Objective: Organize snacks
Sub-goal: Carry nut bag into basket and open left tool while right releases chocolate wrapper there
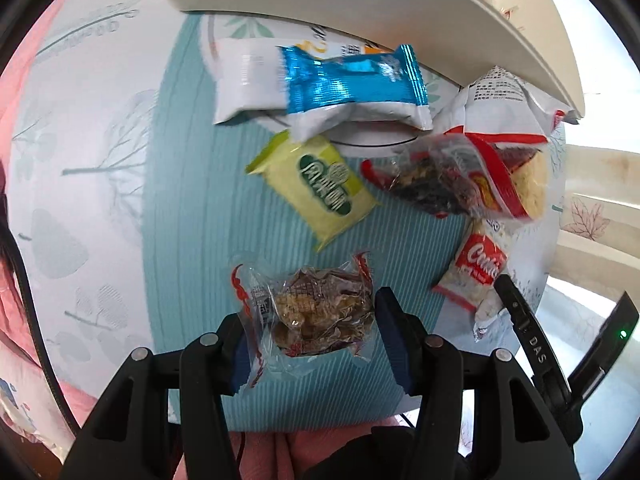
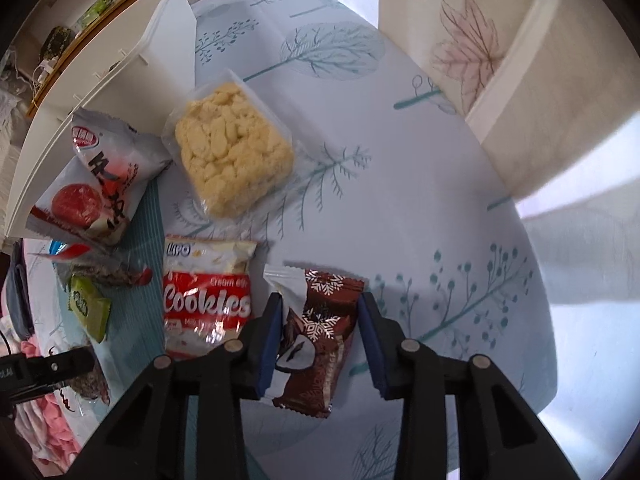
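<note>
- In the left wrist view, the left claw [image 1: 310, 330] has its two blue pads on a clear packet of brown nut candy [image 1: 316, 312], one on each side. The jaws are partly closed and hold it over the teal ribbed mat [image 1: 192, 200].
- Only this view shows the blue foil packet [image 1: 352, 80] on top of a white packet [image 1: 248, 80], both under the edge of the white organizer box [image 1: 360, 4].
- The yellow-green packet [image 1: 320, 188] lies in the middle of the mat. It appears in the right wrist view too, but small and at the left border.
- In the right wrist view, the right claw [image 2: 320, 336] has a brown chocolate packet with snowflakes [image 2: 320, 332] between its pads. The left pad touches it — at the right pad I cannot tell if there is contact.
- Only this view shows clearly the red Cookies packet [image 2: 208, 304] just beside the brown one, the clear packet of yellow crumbly biscuit [image 2: 232, 152] on the tree-pattern tablecloth [image 2: 420, 200], and the white-red packet with black characters [image 2: 96, 188] against the box.
</note>
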`<act>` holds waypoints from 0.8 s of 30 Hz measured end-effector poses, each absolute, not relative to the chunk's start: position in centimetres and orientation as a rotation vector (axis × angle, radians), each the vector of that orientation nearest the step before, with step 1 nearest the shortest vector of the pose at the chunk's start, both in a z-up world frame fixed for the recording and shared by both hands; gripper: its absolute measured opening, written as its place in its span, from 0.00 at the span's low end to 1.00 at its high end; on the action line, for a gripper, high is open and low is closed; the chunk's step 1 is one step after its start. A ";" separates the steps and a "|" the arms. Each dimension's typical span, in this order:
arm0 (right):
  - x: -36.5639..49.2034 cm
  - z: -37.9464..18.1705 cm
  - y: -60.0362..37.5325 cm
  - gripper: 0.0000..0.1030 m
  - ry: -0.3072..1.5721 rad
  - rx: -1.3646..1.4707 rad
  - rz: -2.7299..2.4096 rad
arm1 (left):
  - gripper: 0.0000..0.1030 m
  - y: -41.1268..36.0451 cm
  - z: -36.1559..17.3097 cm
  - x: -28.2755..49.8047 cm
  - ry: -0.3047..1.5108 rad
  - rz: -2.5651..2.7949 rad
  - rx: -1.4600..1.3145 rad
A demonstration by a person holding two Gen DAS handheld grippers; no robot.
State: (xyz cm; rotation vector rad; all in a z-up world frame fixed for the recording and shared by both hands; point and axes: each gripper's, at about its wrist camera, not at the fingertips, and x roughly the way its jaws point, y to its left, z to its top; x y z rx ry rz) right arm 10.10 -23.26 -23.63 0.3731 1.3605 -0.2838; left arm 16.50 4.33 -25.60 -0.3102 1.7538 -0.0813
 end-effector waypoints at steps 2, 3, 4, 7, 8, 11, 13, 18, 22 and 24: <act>9.7 -23.7 -23.1 0.35 1.370 0.393 -0.276 | 0.52 5.2 -24.7 15.8 1.744 -0.085 -0.315; 9.4 -23.7 -23.0 0.35 1.371 0.405 -0.272 | 0.52 5.6 -24.1 15.5 1.738 -0.085 -0.318; 9.1 -23.6 -22.8 0.35 1.370 0.419 -0.262 | 0.52 6.1 -23.7 15.1 1.735 -0.086 -0.319; 8.3 -23.1 -22.0 0.35 1.360 0.430 -0.241 | 0.52 7.7 -21.9 14.2 1.727 -0.091 -0.335; 8.1 -22.9 -21.7 0.35 1.359 0.432 -0.235 | 0.52 7.9 -21.4 14.0 1.723 -0.091 -0.341; 7.4 -21.8 -20.7 0.35 1.345 0.444 -0.204 | 0.52 9.1 -19.4 13.3 1.695 -0.099 -0.351; 7.0 -21.0 -19.9 0.35 1.334 0.443 -0.183 | 0.52 9.9 -18.1 12.9 1.672 -0.099 -0.346; 7.0 -18.8 -17.6 0.35 1.310 0.441 -0.108 | 0.52 12.0 -15.0 12.9 1.628 -0.104 -0.349; 6.8 -16.6 -15.2 0.35 1.284 0.408 -0.040 | 0.52 13.4 -12.9 13.6 1.599 -0.097 -0.354; 7.1 -15.3 -14.2 0.35 1.268 0.392 -0.004 | 0.52 13.8 -11.9 14.2 1.582 -0.098 -0.354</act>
